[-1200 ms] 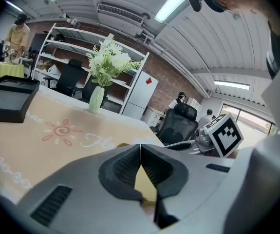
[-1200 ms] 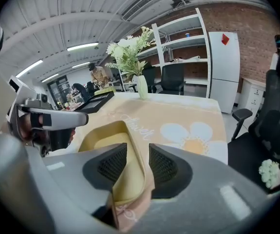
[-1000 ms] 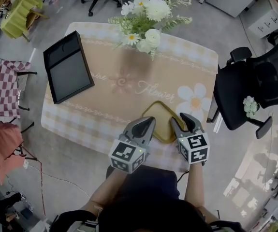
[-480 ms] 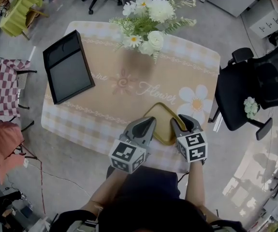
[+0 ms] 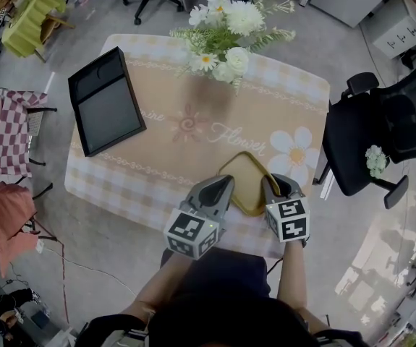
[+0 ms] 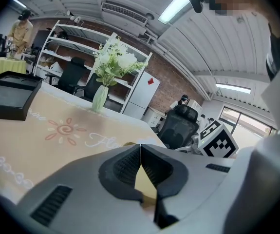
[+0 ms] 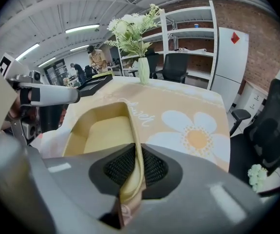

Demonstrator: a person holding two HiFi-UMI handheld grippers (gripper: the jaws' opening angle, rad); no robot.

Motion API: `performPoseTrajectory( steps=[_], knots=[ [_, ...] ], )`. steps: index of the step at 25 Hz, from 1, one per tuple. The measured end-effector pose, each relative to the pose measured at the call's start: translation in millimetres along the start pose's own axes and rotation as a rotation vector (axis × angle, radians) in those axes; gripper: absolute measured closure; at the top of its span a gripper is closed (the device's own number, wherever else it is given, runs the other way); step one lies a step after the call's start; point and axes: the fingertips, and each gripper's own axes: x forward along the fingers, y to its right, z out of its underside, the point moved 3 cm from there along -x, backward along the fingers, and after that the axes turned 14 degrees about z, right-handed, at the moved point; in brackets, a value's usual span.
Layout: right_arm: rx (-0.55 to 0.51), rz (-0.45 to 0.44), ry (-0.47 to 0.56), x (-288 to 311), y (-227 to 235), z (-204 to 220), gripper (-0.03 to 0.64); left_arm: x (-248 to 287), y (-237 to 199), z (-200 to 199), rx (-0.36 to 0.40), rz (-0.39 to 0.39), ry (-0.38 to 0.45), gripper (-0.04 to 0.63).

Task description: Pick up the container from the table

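My right gripper (image 5: 278, 186), jaws just closing, pinches the container (image 5: 242, 181) by its right wall; left gripper (image 5: 221, 188) alongside, jaws pressed together

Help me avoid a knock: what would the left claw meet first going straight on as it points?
Probably the shallow yellow plastic tray, visible just beyond the shut left claw, though depth is unclear.

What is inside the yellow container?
The yellow container looks empty: only its bare floor shows. The right gripper, its jaws just closed onto the near wall, covers that corner, so anything there is hidden.
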Motion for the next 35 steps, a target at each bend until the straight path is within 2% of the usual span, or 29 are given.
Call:
performPoseTrajectory(
  steps=[3, 13, 21, 35],
  knots=[
    [0.029, 0.03, 0.009, -3.2, 0.0, 1.9, 0.606, -4.1, 1.3, -0.2, 0.006, 0.004, 0.002, 0.584],
    [0.174, 0.141, 0.099, -21.1, 8.3, -1.6, 0.607, -23.7, 3.5, -4.9, 0.033, 0.025, 0.017, 0.584],
    [0.311, 0.171, 0.19, -49.2, 4.7, -16.2, 0.607, -44.0, 12.2, -15.7, 0.083, 0.057, 0.032, 0.584],
    [0.343, 0.27, 0.374, -107.9, -1.0, -58.0, 0.607, -67.2, 19.9, -52.2, 0.187, 0.072, 0.11, 0.584]
  ],
)
